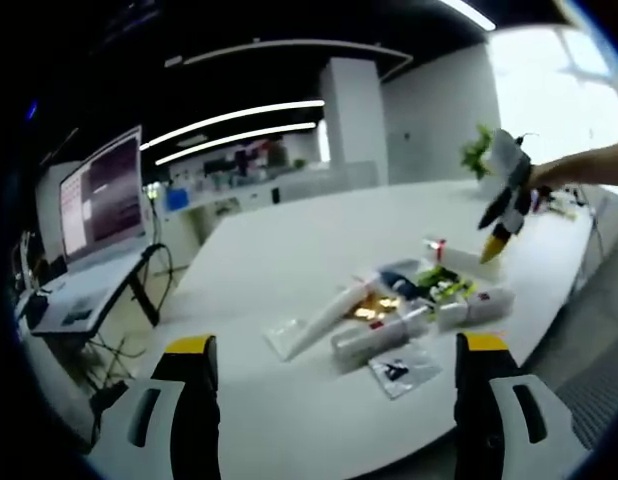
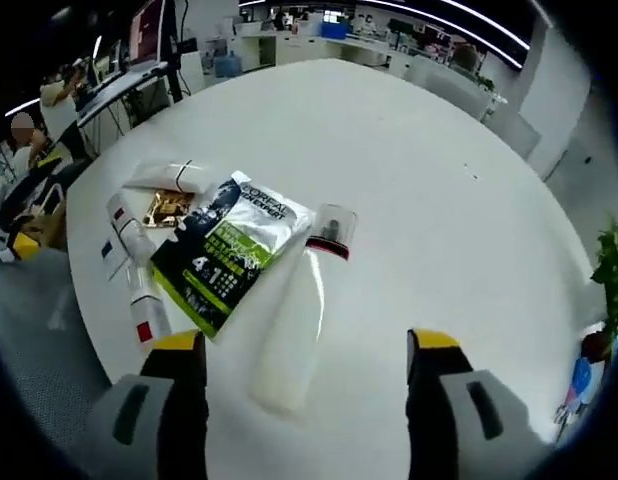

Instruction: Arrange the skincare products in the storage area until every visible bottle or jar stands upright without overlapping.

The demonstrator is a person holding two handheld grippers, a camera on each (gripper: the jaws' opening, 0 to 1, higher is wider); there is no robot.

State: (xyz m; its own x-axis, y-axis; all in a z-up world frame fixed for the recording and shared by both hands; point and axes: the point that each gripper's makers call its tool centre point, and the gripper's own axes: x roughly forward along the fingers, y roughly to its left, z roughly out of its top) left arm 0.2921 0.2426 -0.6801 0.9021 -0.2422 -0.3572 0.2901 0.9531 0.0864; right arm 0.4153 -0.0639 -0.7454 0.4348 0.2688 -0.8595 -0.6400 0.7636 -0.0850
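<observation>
Evidently, little of the task was complete. At centre of the left gripper view, the skincare products (image 1: 399, 305) lay flat in an overlapping cluster on the white desk (image 1: 289, 250); none stood upright. In the right gripper view, a white tube (image 2: 299, 330) lay at lower centre, touching a green-and-black sachet (image 2: 229, 250). The left gripper (image 1: 334, 385) and right gripper (image 2: 304, 380) both had fingers apart, holding nothing. Every item remained to be righted and separated.

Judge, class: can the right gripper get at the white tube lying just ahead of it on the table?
Probably yes. The right gripper is open, its jaws standing either side of the white tube, which lies flat with nothing on top. The green and black sachet lies alongside, perhaps touching, so it may get nudged.
</observation>
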